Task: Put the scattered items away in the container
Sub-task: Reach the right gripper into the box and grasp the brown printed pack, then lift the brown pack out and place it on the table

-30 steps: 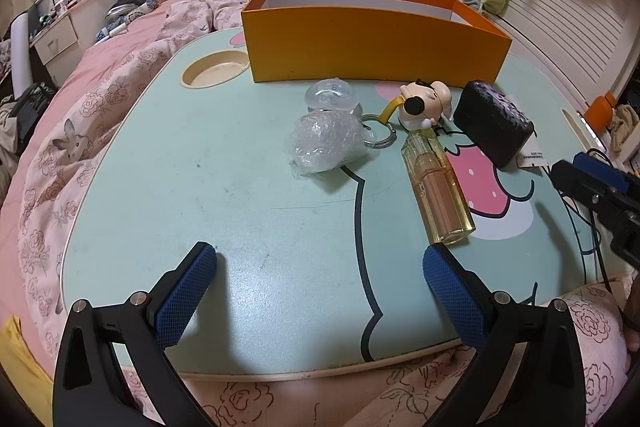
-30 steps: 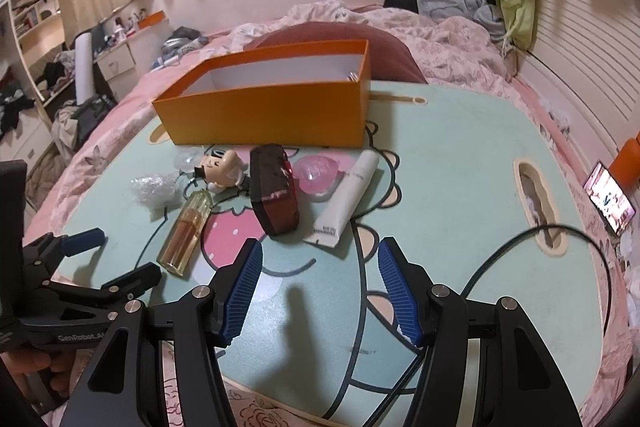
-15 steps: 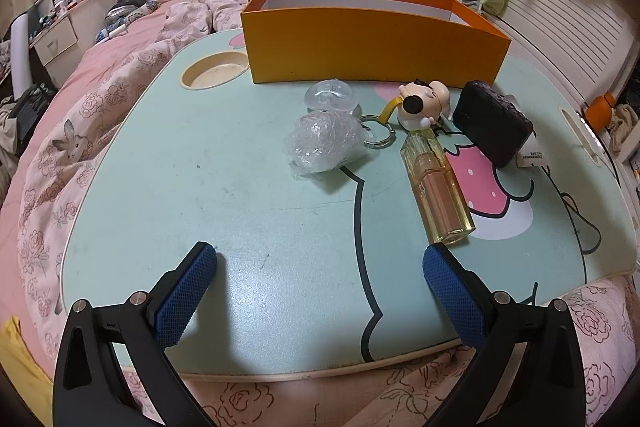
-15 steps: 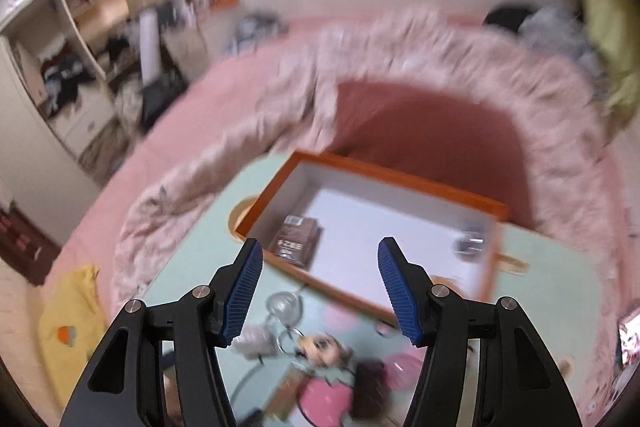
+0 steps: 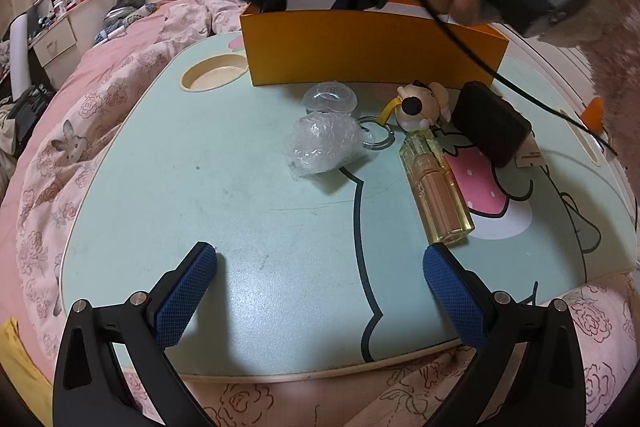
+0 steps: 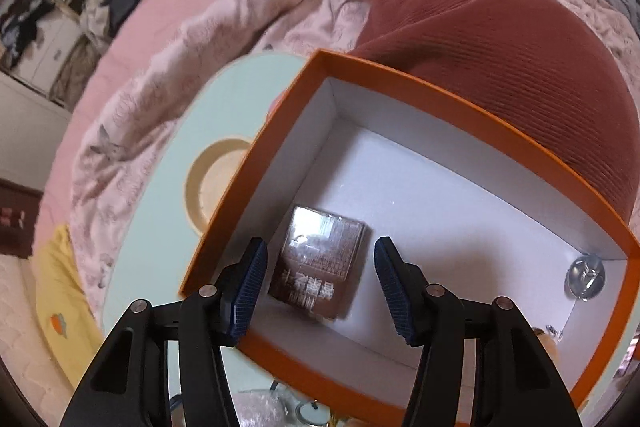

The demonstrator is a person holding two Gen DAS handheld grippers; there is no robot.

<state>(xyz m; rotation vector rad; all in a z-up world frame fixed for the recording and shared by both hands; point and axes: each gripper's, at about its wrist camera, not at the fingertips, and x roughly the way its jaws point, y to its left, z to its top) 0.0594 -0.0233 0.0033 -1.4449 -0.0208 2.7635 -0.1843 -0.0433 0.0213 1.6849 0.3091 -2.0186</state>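
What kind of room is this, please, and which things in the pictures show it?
Most likely a bedroom. A small cartoon-printed lap table stands on a bed covered by a pink floral quilt, with a dark red pillow behind the orange box. Drawers and cluttered shelves stand beside the bed.

Box (image 5: 372,47) interior behind near wall
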